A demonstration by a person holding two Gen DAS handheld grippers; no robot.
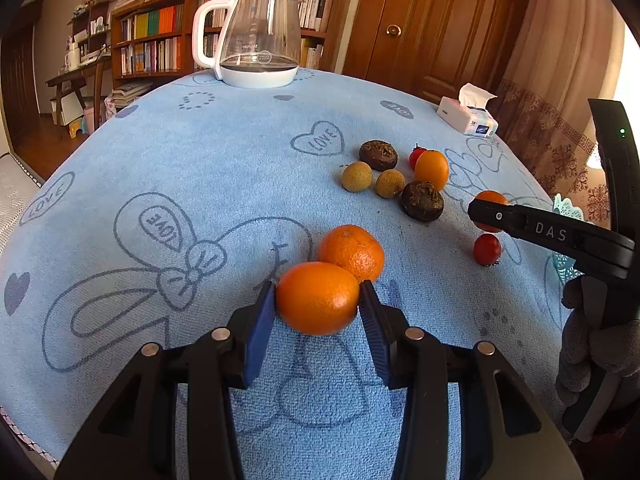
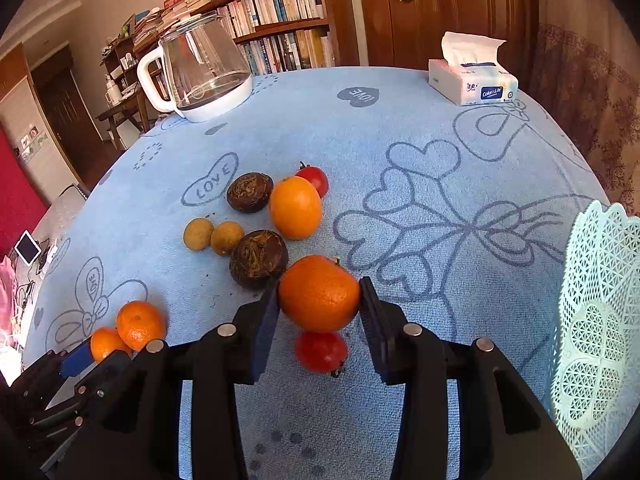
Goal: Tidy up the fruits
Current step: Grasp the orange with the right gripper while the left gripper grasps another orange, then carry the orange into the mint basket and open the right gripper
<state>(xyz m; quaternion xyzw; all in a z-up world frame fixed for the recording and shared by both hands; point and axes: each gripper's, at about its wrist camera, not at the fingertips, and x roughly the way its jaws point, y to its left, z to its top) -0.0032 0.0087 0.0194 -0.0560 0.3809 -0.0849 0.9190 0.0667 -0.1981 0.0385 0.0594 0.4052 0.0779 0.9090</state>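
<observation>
My left gripper (image 1: 318, 298) is shut on a smooth orange kumquat (image 1: 317, 298), next to a tangerine (image 1: 352, 253) lying on the blue cloth. My right gripper (image 2: 320, 294) is shut on a tangerine (image 2: 319, 293), held above a red cherry tomato (image 2: 321, 351). Loose on the cloth lie an orange (image 2: 295, 207), another tomato (image 2: 314, 179), two dark brown fruits (image 2: 250, 192) (image 2: 258, 259) and two tan longans (image 2: 198, 233) (image 2: 226, 237). The right gripper shows in the left wrist view (image 1: 490, 216).
A pale green lattice basket (image 2: 596, 312) stands at the right table edge. A glass kettle (image 1: 256, 36) on a white base and a tissue pack (image 2: 472, 80) stand at the far side. A bookshelf and wooden door lie beyond.
</observation>
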